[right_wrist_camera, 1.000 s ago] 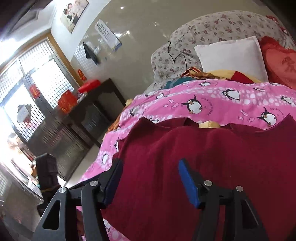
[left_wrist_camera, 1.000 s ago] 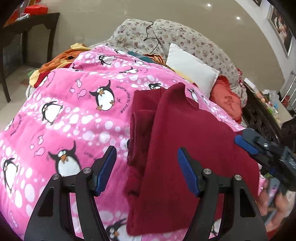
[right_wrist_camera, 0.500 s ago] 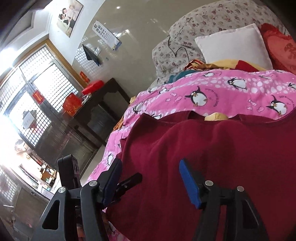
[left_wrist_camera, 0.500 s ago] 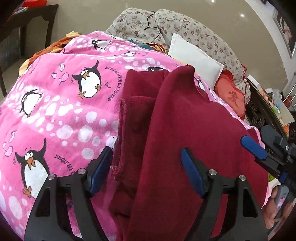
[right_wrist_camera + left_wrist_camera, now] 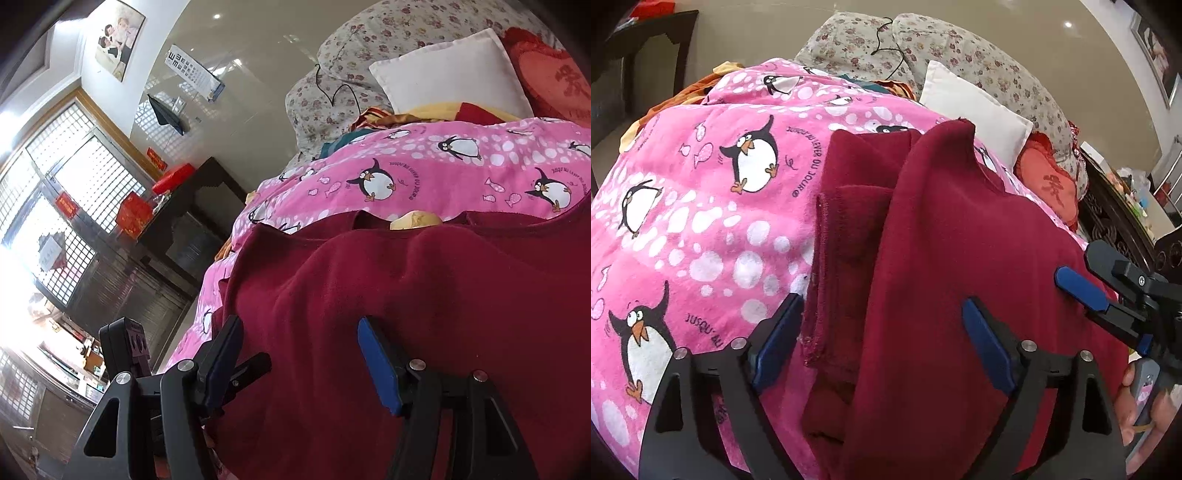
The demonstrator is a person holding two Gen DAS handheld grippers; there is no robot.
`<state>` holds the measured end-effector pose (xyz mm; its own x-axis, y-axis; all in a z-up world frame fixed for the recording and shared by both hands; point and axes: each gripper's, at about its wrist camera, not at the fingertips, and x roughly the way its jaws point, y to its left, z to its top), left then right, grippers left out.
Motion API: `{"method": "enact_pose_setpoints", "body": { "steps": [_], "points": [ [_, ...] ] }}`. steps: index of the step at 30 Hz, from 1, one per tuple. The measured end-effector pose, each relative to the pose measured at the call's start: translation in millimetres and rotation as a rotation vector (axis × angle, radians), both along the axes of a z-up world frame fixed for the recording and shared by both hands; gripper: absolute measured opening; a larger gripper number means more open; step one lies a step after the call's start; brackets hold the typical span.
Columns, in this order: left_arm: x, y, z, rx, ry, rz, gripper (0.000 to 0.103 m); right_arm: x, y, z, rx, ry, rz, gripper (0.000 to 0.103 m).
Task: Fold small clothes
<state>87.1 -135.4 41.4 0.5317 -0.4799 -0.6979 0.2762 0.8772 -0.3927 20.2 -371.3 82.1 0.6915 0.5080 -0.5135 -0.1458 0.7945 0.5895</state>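
Observation:
A dark red sweater (image 5: 960, 258) lies spread on a pink penguin blanket (image 5: 701, 221), with a sleeve (image 5: 846, 258) folded along its left side. My left gripper (image 5: 882, 339) is open, its jaws straddling the sweater's near left edge and the folded sleeve. My right gripper (image 5: 299, 358) is open at the sweater (image 5: 443, 314) near its hem edge, with cloth between the jaws. The right gripper also shows at the right of the left wrist view (image 5: 1082, 291). The left gripper shows at the lower left of the right wrist view (image 5: 125, 347).
A white pillow (image 5: 971, 110), a floral quilt (image 5: 960, 59) and a red cushion (image 5: 1049, 184) lie at the bed's far end. A dark wooden table (image 5: 195, 206) stands beside the bed by the window. A dark carved cabinet (image 5: 1115, 221) stands at the right.
Both grippers have moved closer to the sweater's near edge. The left gripper now straddles the folded sleeve. Both stay open.

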Motion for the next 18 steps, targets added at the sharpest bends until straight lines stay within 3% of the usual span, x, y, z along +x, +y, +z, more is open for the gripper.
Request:
{"method": "enact_pose_setpoints", "body": {
  "steps": [6,18],
  "points": [
    [0.4,4.4,-0.7,-0.043,0.006,-0.011,0.088,-2.0,1.3,1.1,0.007,0.002,-0.002,0.062],
    [-2.5,3.2,0.2,-0.017,-0.018,-0.009,0.088,-1.1,6.7,2.3,-0.017,0.006,0.003,0.063]
  ]
}}
